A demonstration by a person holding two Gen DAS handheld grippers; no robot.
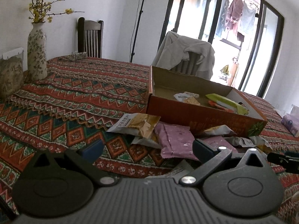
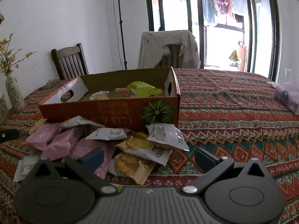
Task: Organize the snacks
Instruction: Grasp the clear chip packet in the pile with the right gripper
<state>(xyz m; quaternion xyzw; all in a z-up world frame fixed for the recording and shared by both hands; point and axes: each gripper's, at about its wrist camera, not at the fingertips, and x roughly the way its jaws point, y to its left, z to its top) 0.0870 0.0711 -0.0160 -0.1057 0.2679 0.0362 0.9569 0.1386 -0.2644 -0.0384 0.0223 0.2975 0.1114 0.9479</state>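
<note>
While both sets of jaws stand wide and hold nothing, the left gripper [image 1: 147,147] hovers low over the tabletop [image 1: 65,97]; the snack packets [image 2: 130,145] lie heaped just ahead of the right gripper [image 2: 149,156]; beyond them sits the cardboard box [image 2: 112,112], holding a green packet [image 2: 143,89].

Orange cardboard box [image 2: 112,112] open on the table, green packet [image 2: 143,89] and small snacks inside, pink packets [image 2: 56,141] and cracker packets [image 2: 134,149] heaped against its front

Blown-out daylight through the balcony doors [image 1: 220,28], dim soft foreground, fisheye bending, dark vignetted corners
</note>
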